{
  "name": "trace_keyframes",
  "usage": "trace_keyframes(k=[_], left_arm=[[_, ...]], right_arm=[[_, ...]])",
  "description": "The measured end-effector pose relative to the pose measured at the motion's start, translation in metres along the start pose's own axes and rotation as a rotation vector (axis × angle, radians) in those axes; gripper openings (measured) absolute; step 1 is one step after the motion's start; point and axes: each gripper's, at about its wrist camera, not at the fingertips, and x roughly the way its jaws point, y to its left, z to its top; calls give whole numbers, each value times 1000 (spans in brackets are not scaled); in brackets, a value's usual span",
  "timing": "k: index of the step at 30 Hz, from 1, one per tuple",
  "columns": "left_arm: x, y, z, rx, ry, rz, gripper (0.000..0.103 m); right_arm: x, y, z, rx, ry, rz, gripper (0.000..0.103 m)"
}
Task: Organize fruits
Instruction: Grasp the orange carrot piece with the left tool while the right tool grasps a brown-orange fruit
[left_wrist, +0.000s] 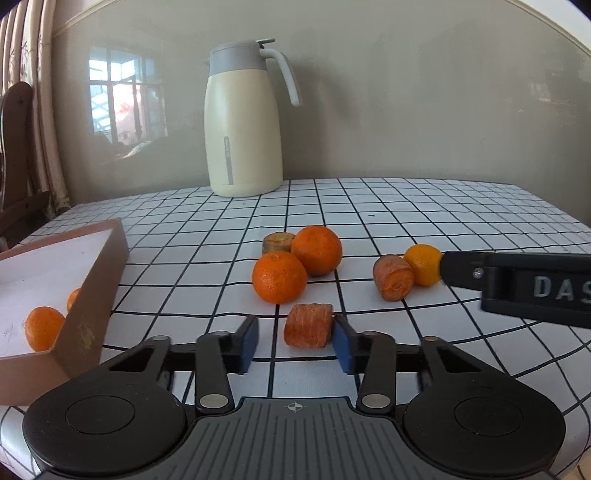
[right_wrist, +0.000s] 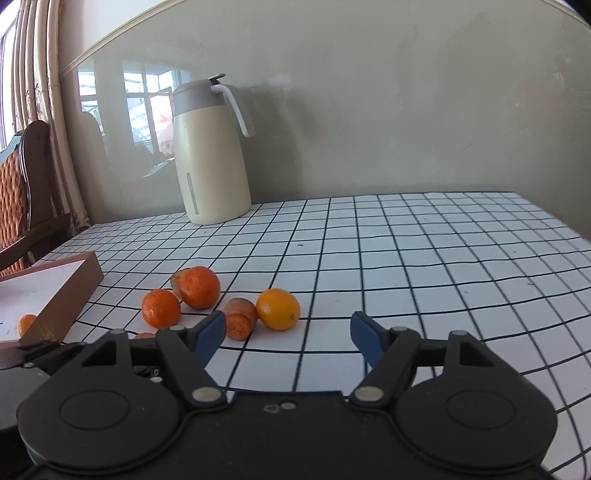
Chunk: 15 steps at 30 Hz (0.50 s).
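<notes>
My left gripper (left_wrist: 295, 325) is open around an orange carrot chunk (left_wrist: 308, 330). The right blue pad touches the chunk and the left pad stands clear of it. Beyond lie two oranges (left_wrist: 279, 277) (left_wrist: 317, 250), a second carrot chunk (left_wrist: 393, 277) and a third, greenish one (left_wrist: 277, 242). My right gripper (right_wrist: 288, 317) is open with nothing gripped. A small yellow-orange citrus (right_wrist: 277, 308) lies just past its fingertips, nearer the left finger. A brown box (left_wrist: 92, 295) with a white inside, at the left, holds two small oranges (left_wrist: 44, 326).
A cream thermos jug (left_wrist: 242, 122) stands at the back of the checked tablecloth (left_wrist: 406, 206), against the wall. A wooden chair (right_wrist: 18, 192) and curtains are off the table's left side. The cloth to the right of the fruit is bare (right_wrist: 443, 277).
</notes>
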Motion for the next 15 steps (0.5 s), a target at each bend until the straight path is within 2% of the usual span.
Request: trace_keyframes(k=[1, 2, 7, 15], left_arm=[[0, 0, 0, -3, 0, -7, 29], [1, 1, 0, -7, 0, -12, 25], [3, 7, 1, -26, 2, -16, 25], [4, 23, 1, -50, 10, 25, 25]], right_arm=[[2, 2, 0, 1, 4, 7, 61], [4, 3, 1, 1, 8, 13, 57], [16, 11, 2, 18, 37, 49, 51], [33, 26, 1, 20, 68, 73, 43]])
